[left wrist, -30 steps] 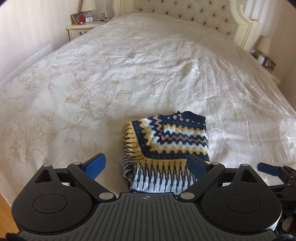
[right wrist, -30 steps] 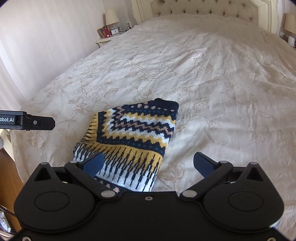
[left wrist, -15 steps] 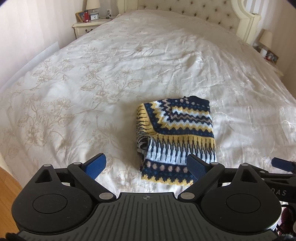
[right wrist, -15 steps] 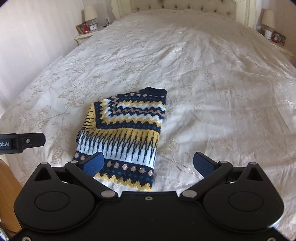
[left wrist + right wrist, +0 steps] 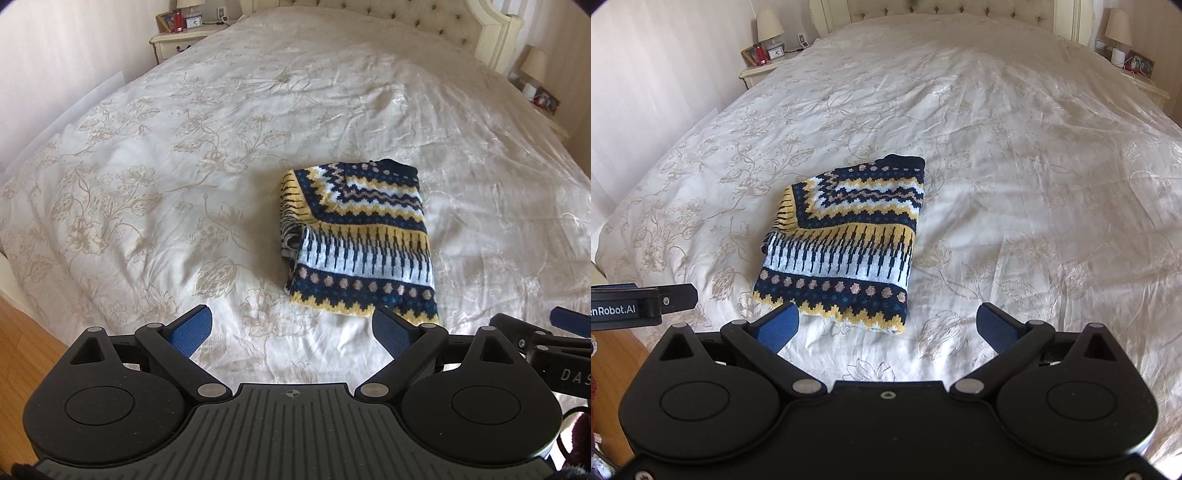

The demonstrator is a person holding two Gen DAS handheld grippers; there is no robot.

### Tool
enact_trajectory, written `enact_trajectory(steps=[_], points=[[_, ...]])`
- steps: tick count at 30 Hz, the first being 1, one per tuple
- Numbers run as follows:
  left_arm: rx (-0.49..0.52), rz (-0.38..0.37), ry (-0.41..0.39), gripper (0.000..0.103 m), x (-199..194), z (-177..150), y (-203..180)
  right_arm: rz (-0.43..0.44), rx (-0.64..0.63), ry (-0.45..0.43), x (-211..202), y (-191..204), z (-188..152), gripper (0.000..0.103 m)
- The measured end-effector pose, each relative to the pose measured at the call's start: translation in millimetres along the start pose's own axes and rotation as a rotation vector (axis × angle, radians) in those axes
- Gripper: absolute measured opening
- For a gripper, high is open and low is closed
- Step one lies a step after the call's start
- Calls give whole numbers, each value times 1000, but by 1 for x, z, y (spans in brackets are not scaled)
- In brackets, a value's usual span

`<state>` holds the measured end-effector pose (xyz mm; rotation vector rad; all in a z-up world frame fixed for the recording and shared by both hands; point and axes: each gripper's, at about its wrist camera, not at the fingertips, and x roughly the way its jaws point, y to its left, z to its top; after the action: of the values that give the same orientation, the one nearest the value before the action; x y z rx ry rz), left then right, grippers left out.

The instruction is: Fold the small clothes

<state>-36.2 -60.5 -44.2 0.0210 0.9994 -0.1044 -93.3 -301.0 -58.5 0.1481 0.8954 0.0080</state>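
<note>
A small knitted sweater (image 5: 356,240) (image 5: 846,240) in navy, yellow and white zigzag bands lies folded into a compact rectangle on the bed. My left gripper (image 5: 291,328) hovers just short of its near edge, open, nothing between its blue pads. My right gripper (image 5: 886,326) is open too, held back from the sweater's near hem and empty. The right gripper's tip (image 5: 570,321) shows at the right edge of the left wrist view. The left gripper's tip (image 5: 679,297) shows at the left edge of the right wrist view.
A cream floral bedspread (image 5: 184,166) (image 5: 1034,184) covers the wide bed, with a tufted headboard (image 5: 945,7) at the far end. Nightstands with lamps stand at both sides (image 5: 764,70) (image 5: 1141,83). Wooden floor (image 5: 26,339) lies beyond the bed's near left corner.
Both grippers have drawn back and up from the sweater, which now sits farther away and fully in view, its bottom hem band showing. Nothing was grasped.
</note>
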Motion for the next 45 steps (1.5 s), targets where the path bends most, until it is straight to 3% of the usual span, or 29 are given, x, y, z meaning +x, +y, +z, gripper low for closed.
enact_trajectory(steps=[45], points=[[41, -23, 43, 95, -5, -18, 7, 6, 42, -6, -13, 24, -18, 102]])
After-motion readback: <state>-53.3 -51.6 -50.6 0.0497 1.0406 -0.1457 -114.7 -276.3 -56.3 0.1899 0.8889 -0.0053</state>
